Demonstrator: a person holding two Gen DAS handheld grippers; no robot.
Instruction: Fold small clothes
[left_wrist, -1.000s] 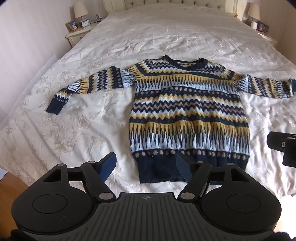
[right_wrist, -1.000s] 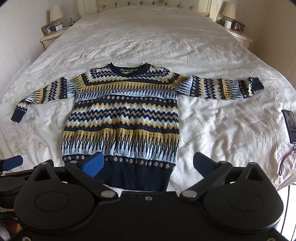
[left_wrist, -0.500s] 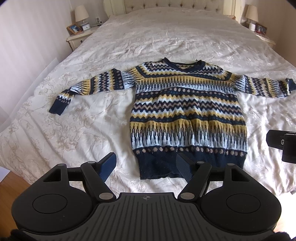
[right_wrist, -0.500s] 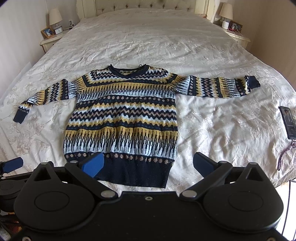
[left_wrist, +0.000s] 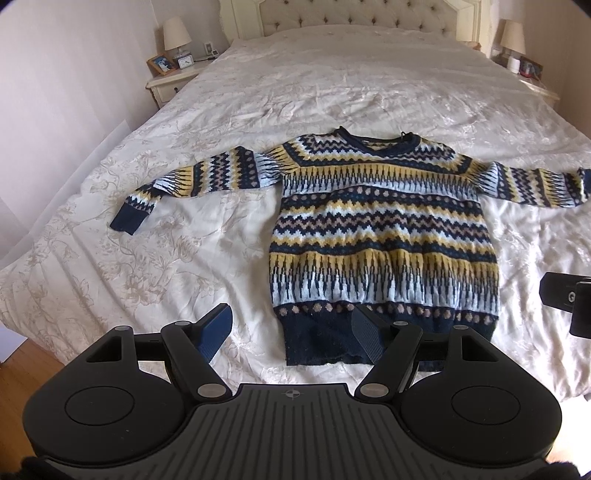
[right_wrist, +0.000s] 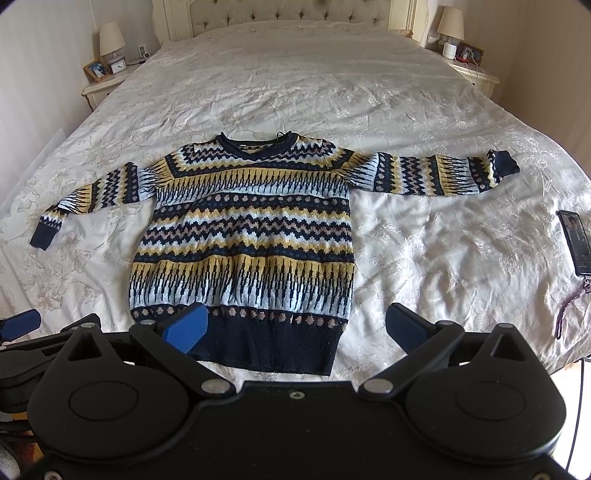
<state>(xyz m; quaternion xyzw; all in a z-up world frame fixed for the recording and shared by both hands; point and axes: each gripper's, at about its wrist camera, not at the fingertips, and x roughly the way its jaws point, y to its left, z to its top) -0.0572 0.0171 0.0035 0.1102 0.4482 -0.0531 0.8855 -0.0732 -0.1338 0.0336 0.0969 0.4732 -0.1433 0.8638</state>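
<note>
A small knitted sweater in navy, yellow and pale blue bands lies flat, front up, on the white bedspread, with both sleeves spread sideways. The neckline points toward the headboard. My left gripper hovers open over the sweater's navy hem, at its lower left corner, holding nothing. In the right wrist view the sweater fills the middle. My right gripper stands open above the hem's right part, also holding nothing. A blue fingertip of the left gripper shows at the far left.
A phone with a cord strap lies on the bed at the right edge. Nightstands with lamps flank the tufted headboard. Wooden floor shows at the lower left, beyond the bed's near edge.
Both views have drawn back slightly, so the sweater looks a little smaller and more of the headboard shows. The sweater has not moved and both grippers stay equally wide.
</note>
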